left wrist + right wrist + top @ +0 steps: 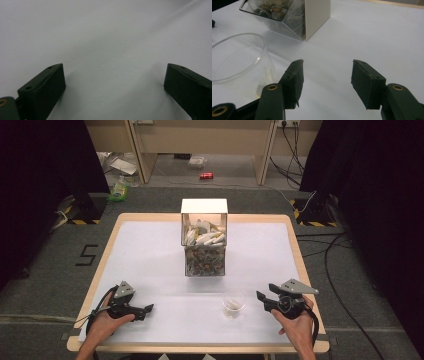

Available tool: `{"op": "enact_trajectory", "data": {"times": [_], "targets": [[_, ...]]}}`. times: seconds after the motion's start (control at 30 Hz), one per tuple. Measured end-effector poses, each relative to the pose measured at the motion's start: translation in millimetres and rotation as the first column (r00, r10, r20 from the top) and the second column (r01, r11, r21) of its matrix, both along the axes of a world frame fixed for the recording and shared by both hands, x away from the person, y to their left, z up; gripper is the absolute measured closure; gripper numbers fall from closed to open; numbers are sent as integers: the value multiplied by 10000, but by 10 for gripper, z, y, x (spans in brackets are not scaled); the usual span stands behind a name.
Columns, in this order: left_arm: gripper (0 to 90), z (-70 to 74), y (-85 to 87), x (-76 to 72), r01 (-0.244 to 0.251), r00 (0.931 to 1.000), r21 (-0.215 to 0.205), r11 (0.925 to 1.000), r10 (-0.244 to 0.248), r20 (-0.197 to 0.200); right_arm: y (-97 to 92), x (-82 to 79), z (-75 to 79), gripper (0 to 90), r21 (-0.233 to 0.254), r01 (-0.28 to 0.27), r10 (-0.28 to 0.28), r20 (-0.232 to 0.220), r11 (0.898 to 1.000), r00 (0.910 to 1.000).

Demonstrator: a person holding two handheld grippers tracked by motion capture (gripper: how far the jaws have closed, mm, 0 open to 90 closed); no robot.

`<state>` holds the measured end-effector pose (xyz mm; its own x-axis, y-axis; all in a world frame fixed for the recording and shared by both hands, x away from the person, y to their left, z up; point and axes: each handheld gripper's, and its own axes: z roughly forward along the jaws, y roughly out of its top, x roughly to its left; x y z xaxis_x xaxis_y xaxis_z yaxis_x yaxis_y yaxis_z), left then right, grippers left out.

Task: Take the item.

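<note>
Just right of the clear plastic cup (233, 304), your right gripper (260, 296) rests with jaws spread and empty; your left gripper (148, 308), well left of it, is equally agape. Probably approach the cup low and squeeze gently; its thin wall likely buckles.

My jaws are matt black plastic with brass-looking rivets. The table (150, 250) has a smooth, matt white top edged in pale wood. The cup (239, 60) is clear, glossy plastic. The box (204, 245) has opaque cream walls and a transparent, shiny front.
</note>
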<state>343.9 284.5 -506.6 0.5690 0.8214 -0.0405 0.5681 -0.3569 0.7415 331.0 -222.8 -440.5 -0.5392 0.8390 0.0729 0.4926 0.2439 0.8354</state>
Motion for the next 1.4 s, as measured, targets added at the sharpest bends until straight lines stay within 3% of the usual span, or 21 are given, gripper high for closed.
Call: {"op": "enact_trajectory", "data": {"times": [0.3, 0.9, 1.4], "targets": [[31, 1, 3, 0, 5, 10000, 0, 10000, -5, -5, -107, 61, -135, 424, -150, 235, -240, -345, 9996, 9991], [31, 0, 2, 0, 4, 10000, -5, 10000, -4, 0, -186, 99, -256, 407, -226, 301, -315, -640, 9993, 9975], [31, 0, 1, 0, 3, 10000, -5, 10000, -3, 5, -231, 118, -375, 319, -427, 576, -617, -1012, 9974, 9930]]}}
